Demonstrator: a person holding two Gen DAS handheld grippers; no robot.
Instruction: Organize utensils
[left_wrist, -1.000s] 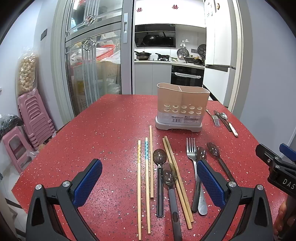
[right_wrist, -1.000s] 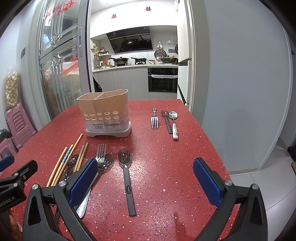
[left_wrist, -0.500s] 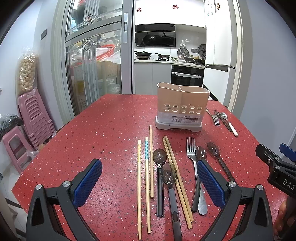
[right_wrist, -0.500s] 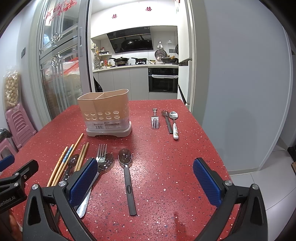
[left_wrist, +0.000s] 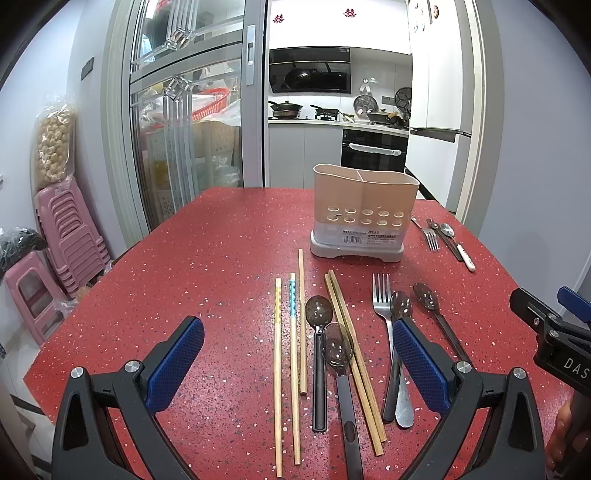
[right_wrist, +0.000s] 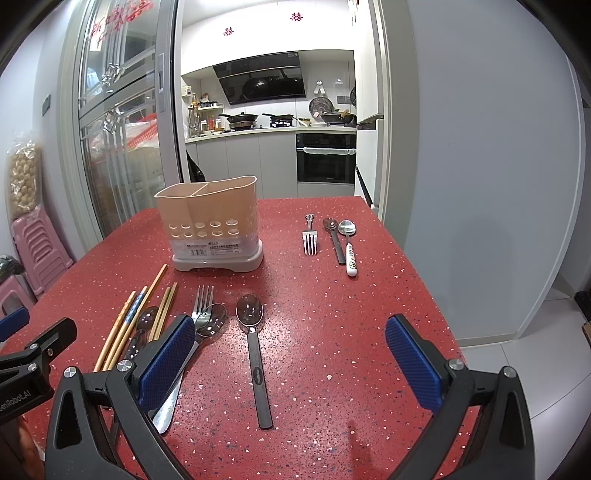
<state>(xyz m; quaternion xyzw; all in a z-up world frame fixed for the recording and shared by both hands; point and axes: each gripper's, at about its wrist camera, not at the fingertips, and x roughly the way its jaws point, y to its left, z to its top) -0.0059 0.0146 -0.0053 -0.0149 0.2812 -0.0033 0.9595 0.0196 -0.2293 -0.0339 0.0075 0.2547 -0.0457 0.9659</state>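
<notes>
Left wrist view: left gripper (left_wrist: 295, 365) hangs spread wide and empty above chopsticks (left_wrist: 291, 354) and spoons, all lying loose near the holder (left_wrist: 364, 210). Right wrist view: right gripper (right_wrist: 290, 360), likewise released, straddles a black-handled spoon (right_wrist: 255, 350), probably the easiest first pick.

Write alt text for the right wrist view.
Open blue-padded right gripper hovers over a speckled red table, a black-handled spoon between its fingers. Behind stand a beige two-compartment utensil holder and wooden chopsticks.
</notes>
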